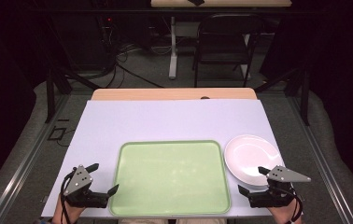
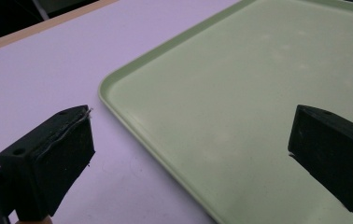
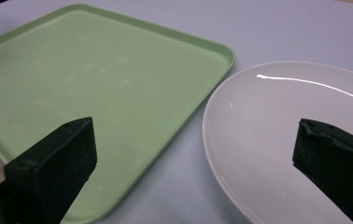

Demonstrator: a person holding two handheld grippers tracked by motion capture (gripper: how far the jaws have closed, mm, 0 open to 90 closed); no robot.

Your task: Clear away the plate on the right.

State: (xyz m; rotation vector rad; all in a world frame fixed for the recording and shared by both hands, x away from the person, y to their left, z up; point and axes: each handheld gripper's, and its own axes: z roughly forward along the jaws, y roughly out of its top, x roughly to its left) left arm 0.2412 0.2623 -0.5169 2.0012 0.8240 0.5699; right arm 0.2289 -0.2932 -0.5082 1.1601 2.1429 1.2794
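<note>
An empty pale green tray [image 1: 171, 176] lies at the front middle of the table, and a bare part of the tray [image 2: 258, 70] runs from the middle to the right in the left gripper view. To its right sits an empty white plate [image 1: 251, 157], close to the tray's right rim. My left gripper [image 1: 105, 177] hovers open at the tray's front left corner. Its jaws [image 2: 193, 126] straddle the tray's edge with nothing between them. My right gripper [image 1: 250, 179] is open at the plate's near edge. In its own view the right gripper [image 3: 195, 135] spans the tray [image 3: 95, 60] and the plate [image 3: 282, 116].
A lavender cover [image 1: 165, 121] spreads over the table, with a strip of bare wood [image 1: 172, 94] at the far edge. Beyond the table stand a dark folding chair [image 1: 223, 42] and a white table leg [image 1: 172, 46], with cables on the floor.
</note>
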